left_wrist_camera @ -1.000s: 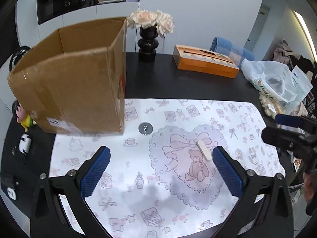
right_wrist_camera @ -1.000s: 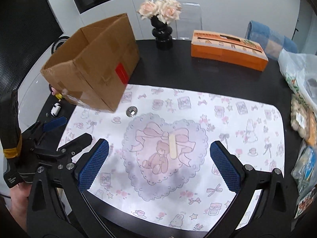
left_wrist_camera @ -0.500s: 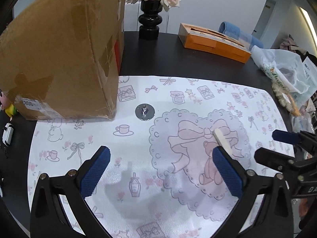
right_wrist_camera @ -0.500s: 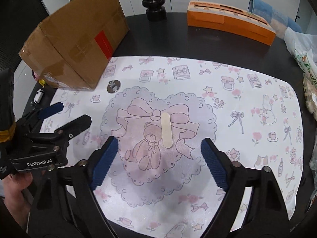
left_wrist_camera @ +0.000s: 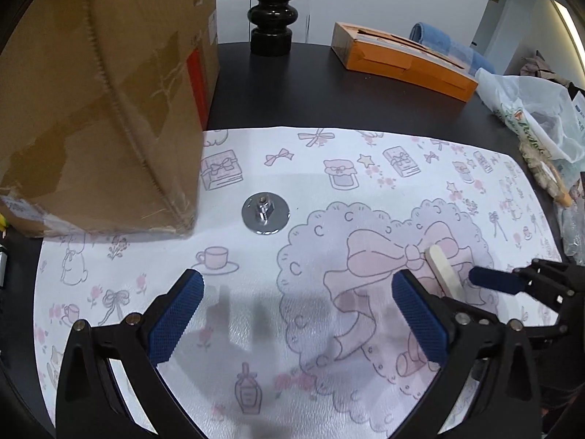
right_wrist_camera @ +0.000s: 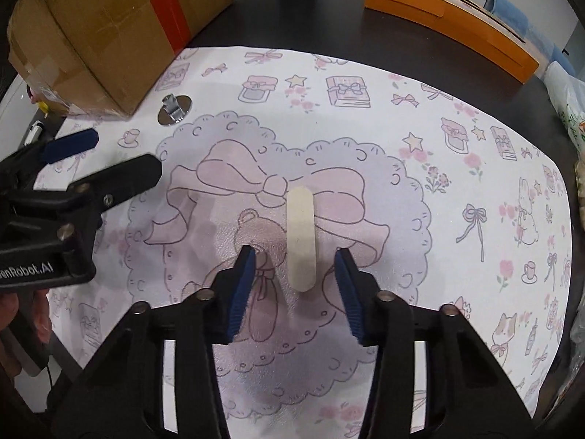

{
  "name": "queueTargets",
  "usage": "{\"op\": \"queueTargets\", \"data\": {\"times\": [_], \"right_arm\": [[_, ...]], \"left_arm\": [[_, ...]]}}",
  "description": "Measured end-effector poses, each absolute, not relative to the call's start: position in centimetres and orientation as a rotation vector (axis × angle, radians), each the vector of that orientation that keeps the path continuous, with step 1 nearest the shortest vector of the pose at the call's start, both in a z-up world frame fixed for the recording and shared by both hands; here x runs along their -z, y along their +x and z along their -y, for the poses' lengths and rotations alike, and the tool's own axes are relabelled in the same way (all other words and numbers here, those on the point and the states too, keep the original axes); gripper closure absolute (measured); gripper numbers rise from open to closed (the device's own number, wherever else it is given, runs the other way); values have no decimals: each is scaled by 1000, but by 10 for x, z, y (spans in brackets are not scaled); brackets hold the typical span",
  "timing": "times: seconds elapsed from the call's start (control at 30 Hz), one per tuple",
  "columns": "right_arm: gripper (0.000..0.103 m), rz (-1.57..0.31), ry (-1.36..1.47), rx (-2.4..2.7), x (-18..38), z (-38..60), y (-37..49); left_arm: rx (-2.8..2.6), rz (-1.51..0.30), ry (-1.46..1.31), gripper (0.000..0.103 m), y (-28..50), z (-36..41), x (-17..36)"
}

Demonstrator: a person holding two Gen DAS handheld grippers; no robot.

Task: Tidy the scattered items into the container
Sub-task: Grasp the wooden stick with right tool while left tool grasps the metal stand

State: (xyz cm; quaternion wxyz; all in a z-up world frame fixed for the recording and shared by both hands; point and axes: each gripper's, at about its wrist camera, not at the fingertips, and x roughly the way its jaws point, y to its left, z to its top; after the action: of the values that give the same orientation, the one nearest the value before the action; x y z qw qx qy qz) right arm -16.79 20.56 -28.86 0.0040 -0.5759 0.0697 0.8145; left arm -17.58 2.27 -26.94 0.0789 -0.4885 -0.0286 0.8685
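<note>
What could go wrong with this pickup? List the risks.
1. The wooden stick lies flat on the printed mat; the right gripper, jaws open either side of its near end, may slide over it or pinch the mat instead.
2. The left gripper hovers close beside; the two could collide.
3. The cardboard box stands tall, so a loosely held stick might catch its wall or drop.

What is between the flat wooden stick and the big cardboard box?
A round metal disc lies on the mat between the wooden stick and the cardboard box, close to the box. The right wrist view shows it best.
</note>
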Motion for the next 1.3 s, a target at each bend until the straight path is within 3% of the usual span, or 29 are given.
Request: {"op": "queueTargets", "data": {"times": [0.07,0.2,0.67,0.8,0.93,1.0,1.23,1.3], "right_arm": [[64,-188,-1794,-2558,289,-205,-169],[86,-172,-1775,-2558,287,-209,-172],[86,-182,-1766,-2577,291,-220,-190],[86,-176,-1766,-2583,292,-222,-196],[86,-193,-1765,-2591,291,-224,-195],[86,-189,-1764,-2591,291,-223,-195],[86,-211,-1755,-2598,291,-223,-194],[86,-230,-1750,-2599,290,-224,-193]], "left_arm": [[-2597,92,-1461,0,-181,-24,272],[-2603,56,-1463,0,-191,-30,278],[-2663,53,-1483,1,-228,-28,294],[-2679,31,-1500,28,-232,-29,298],[-2693,-11,-1498,45,-233,-32,298],[-2692,-3,-1493,64,-232,-33,296],[-2665,-11,-1456,66,-228,-41,294],[-2662,-21,-1436,79,-226,-44,293]]}}
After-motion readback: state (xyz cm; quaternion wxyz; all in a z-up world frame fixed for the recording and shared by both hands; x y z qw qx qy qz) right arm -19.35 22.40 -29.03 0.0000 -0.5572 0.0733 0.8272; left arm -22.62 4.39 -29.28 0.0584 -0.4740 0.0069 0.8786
